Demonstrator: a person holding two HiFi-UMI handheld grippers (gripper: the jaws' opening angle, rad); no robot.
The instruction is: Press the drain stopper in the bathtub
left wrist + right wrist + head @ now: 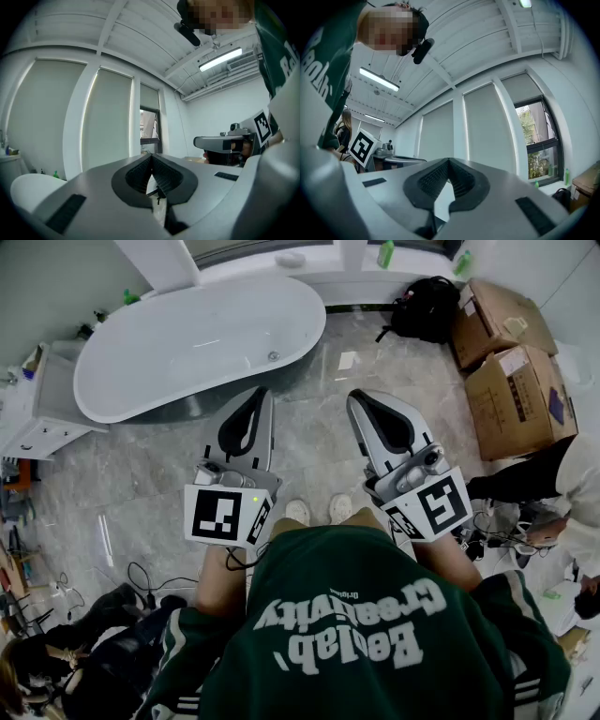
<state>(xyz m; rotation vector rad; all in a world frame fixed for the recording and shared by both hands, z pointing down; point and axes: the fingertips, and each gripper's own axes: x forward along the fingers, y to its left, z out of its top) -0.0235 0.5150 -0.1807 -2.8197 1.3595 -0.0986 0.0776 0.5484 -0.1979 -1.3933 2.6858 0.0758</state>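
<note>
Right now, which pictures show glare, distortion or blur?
Head view: sharp; pale reflections streak the glossy grey marble floor beside the white oval bathtub. Left gripper view: fisheye bends the window frames, corners black, the long ceiling lamp glares. Right gripper view: same bending, black corners.

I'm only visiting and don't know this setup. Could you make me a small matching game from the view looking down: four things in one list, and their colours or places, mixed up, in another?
Things:
1. bathtub
2. drain stopper
3. backpack
4. cardboard boxes

Descriptions:
A. brown, on the floor at the right edge
B. white and oval, at the upper left
C. black, on the floor between tub and boxes
D. small, round and grey, on the tub's bottom

Pairs: 1-B, 2-D, 3-C, 4-A
</note>
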